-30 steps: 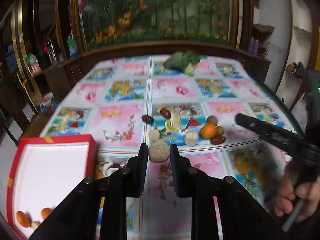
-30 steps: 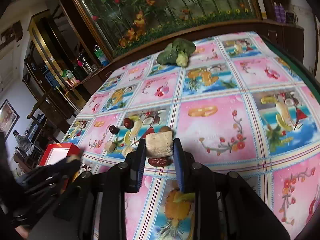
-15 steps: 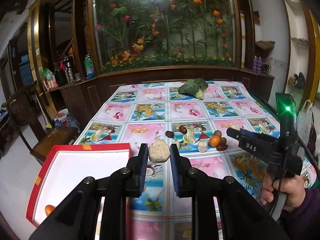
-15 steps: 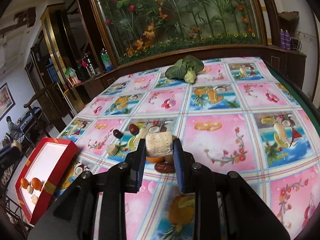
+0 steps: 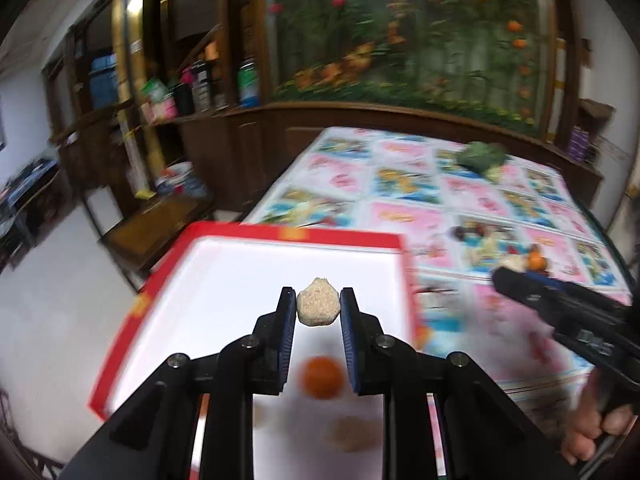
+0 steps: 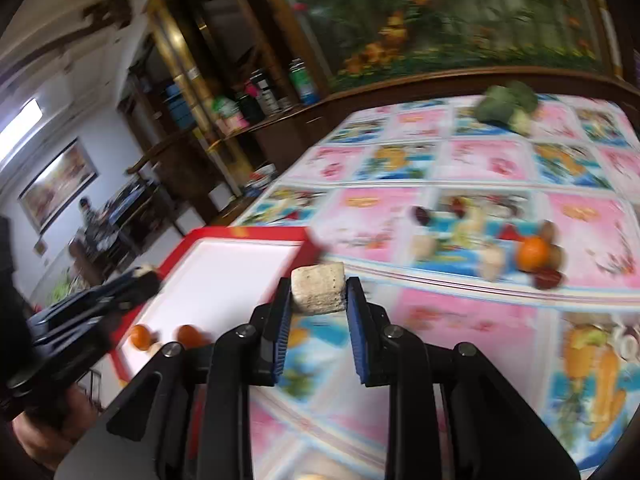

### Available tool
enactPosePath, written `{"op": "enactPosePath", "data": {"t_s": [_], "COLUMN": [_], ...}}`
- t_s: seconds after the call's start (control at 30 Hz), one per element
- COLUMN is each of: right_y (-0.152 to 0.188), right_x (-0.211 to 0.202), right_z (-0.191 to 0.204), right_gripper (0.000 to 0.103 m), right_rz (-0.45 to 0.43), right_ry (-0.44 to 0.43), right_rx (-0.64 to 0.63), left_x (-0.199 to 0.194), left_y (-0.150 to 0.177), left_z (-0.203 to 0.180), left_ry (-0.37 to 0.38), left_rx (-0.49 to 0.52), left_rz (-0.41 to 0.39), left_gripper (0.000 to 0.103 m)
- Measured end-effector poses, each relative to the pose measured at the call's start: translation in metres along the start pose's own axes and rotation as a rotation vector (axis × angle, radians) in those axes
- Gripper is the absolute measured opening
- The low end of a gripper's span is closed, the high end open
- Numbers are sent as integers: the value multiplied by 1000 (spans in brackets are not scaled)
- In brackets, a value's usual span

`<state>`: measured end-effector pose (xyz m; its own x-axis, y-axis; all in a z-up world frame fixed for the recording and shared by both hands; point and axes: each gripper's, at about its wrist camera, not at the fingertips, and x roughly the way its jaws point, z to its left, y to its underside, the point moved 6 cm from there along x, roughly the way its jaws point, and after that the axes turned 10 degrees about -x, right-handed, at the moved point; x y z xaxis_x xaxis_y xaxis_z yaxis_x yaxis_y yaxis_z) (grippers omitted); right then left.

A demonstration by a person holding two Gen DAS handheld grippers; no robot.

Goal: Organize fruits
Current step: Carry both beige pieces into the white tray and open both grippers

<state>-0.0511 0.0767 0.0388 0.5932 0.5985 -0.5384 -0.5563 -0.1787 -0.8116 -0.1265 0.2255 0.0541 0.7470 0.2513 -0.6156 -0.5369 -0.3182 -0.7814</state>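
My left gripper (image 5: pixel 318 306) is shut on a rough beige lump (image 5: pixel 318 307) and holds it above the white inside of the red-rimmed tray (image 5: pixel 224 280). An orange fruit (image 5: pixel 322 377) and a beige piece (image 5: pixel 352 434) lie in the tray below it. My right gripper (image 6: pixel 318 292) is shut on a pale squarish block (image 6: pixel 319 287), above the tablecloth just right of the tray (image 6: pixel 224 272). Two orange fruits (image 6: pixel 164 336) lie in the tray's near corner. Loose fruits remain on the cloth: an orange (image 6: pixel 532 254), dark red ones (image 6: pixel 548 279) and pale pieces (image 6: pixel 491 266).
A green leafy vegetable (image 6: pixel 506 106) lies at the table's far side. The fruit-print tablecloth (image 6: pixel 500 168) covers the table. Wooden shelves with bottles (image 5: pixel 200 92) stand to the left, past the table edge. The other gripper shows at the right in the left wrist view (image 5: pixel 560 312).
Both grippers have swung left with their pieces. The left one now hangs over the tray; the right one has left the fruit pile and neared the tray's right rim.
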Motion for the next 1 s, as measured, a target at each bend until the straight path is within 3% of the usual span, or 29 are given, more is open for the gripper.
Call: {"op": "enactPosePath", "data": {"t_s": [0.13,0.33,0.73,1.0], "right_y": [-5,1,17,19], "right_x": [19,56,94,98], "right_z": [36,69,72,78], "right_gripper": [29,29,29,30], "right_rz": [30,102,244,288], "right_ry": [-25,-58,-5,17], "right_rx": [-74,-107,-99,-159], "left_x": [10,23,46,55], "left_y": [2,16,24,33], "left_z": [41,56,54,54], "left_ry": [-62,-75,-123,-169], "left_rx": [-55,-65,-20,-2], "left_rz": [23,67,114,153], "left_gripper": [21,21,21,24]}}
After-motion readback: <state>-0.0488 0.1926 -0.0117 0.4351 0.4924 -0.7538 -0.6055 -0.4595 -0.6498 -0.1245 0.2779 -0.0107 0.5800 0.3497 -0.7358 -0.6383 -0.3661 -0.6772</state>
